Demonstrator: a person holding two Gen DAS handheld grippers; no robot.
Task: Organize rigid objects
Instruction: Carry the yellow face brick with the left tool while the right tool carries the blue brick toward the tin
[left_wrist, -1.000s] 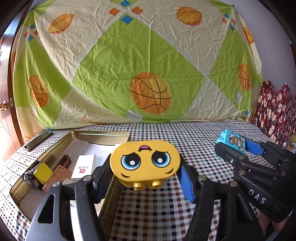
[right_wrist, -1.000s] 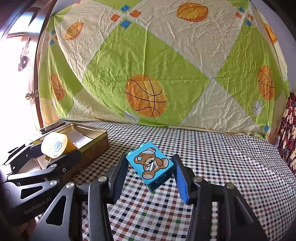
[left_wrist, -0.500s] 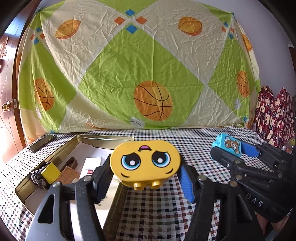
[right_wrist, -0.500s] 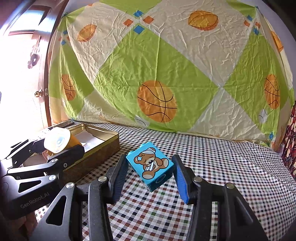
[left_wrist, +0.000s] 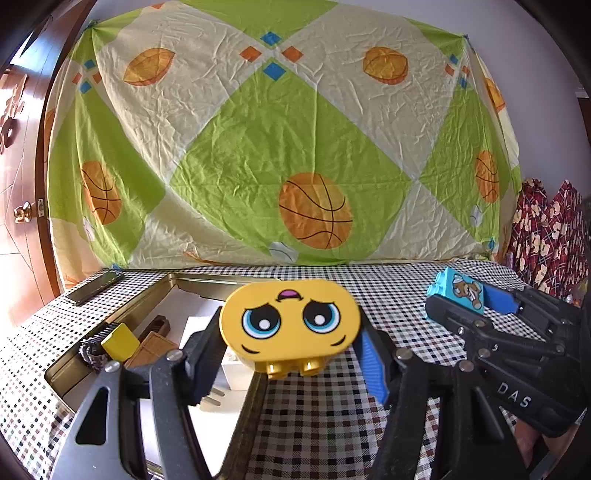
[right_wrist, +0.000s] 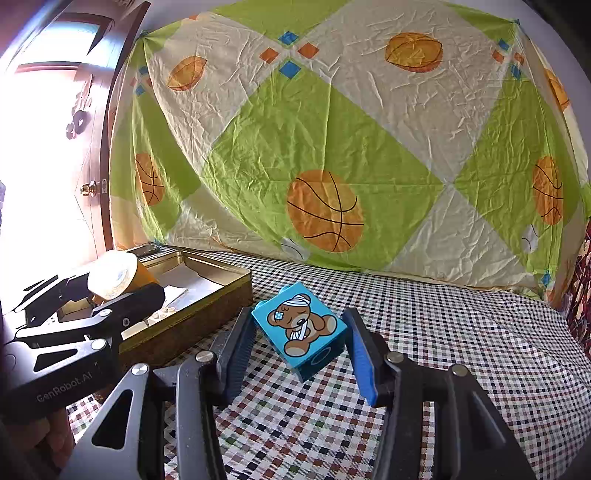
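My left gripper (left_wrist: 290, 354) is shut on a yellow block with a sad cartoon face (left_wrist: 290, 323) and holds it above the near right edge of an open gold tin box (left_wrist: 147, 295). The same block (right_wrist: 114, 275) and tin (right_wrist: 221, 271) show at the left of the right wrist view. My right gripper (right_wrist: 299, 343) is shut on a blue block with a bandaged bear picture (right_wrist: 301, 328), held above the checkered tablecloth (right_wrist: 461, 350). That block also shows at the right of the left wrist view (left_wrist: 460, 290).
The tin holds a small yellow block (left_wrist: 118, 341), brown wooden pieces (left_wrist: 153, 345) and a white box (left_wrist: 195, 326). A dark flat bar (left_wrist: 94, 286) lies on the cloth left of the tin. A basketball-print sheet (left_wrist: 280, 147) hangs behind. A wooden door (left_wrist: 18, 206) stands left.
Both grippers have risen and tilted up a little with their blocks still held, so the tin and table look lower in both views. The grips have not changed.
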